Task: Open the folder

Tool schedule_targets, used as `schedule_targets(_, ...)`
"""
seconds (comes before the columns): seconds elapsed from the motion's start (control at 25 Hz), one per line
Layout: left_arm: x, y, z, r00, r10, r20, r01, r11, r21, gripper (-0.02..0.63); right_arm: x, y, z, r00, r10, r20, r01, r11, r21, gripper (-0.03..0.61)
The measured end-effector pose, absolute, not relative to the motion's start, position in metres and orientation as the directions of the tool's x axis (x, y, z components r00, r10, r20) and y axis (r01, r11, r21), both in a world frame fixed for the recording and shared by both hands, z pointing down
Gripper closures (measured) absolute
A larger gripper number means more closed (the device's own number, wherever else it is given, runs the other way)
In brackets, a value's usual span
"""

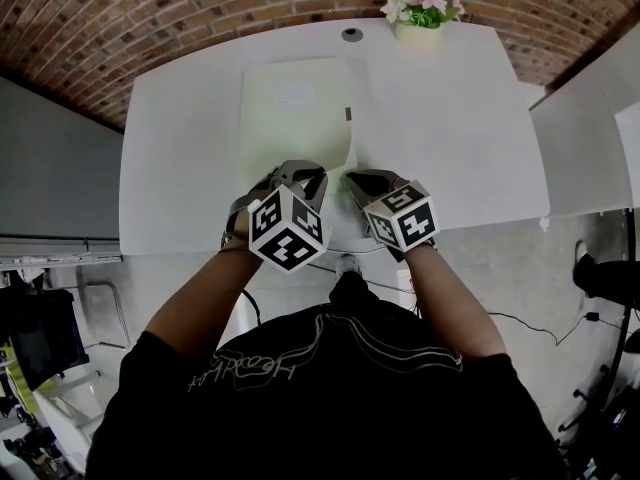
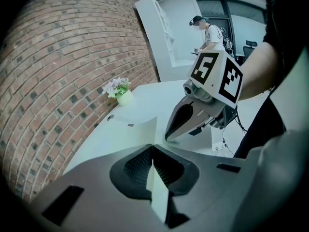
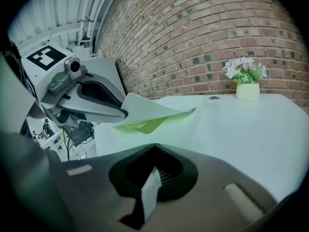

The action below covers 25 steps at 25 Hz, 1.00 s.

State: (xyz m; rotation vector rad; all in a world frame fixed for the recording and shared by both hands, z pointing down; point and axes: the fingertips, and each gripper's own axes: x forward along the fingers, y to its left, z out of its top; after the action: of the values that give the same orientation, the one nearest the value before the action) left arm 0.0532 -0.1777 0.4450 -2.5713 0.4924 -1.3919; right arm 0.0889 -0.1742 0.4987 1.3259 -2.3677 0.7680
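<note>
A pale folder (image 1: 292,118) lies on the white table (image 1: 460,138), its near right corner by both grippers. My left gripper (image 1: 308,176) is shut on the folder's top cover (image 2: 158,187). In the right gripper view that cover (image 3: 152,110) is lifted off the table at the left gripper (image 3: 123,113), and the green inside shows under it. My right gripper (image 1: 357,179) sits just to the right, shut on a thin white edge of the folder (image 3: 150,190). In the left gripper view the right gripper (image 2: 169,135) has its tips down at the table, jaws together.
A pot of pink and white flowers (image 1: 420,13) stands at the table's far edge by the brick wall, beside a round cable hole (image 1: 351,35). A second white table (image 1: 585,138) stands to the right. A person stands far off in the left gripper view.
</note>
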Motion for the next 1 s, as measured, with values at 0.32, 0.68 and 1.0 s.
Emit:
schedule_targets(0.32, 0.051, -0.177, 0.440, 0.512, -0.379, 0.771, -0.195, -0.925, -0.326, 0.601, 0.087, -0.173, 0.500, -0.511, -0.678, 0.529, -0.858, 0.440, -0.265, 0.577)
schedule_targets(0.68, 0.041, -0.177, 0.418, 0.511, -0.405, 0.758, -0.173, -0.912, -0.371, 0.598, 0.088, -0.173, 0.501, -0.513, -0.669, 0.537, -0.856, 0.442, -0.267, 0.577)
schedule_targets(1.0, 0.018, -0.183, 0.394, 0.512, -0.471, 0.719, -0.262, -0.882, -0.392, 0.595, 0.090, -0.174, 0.504, -0.496, -0.664, 0.560, -0.864, 0.440, -0.244, 0.577)
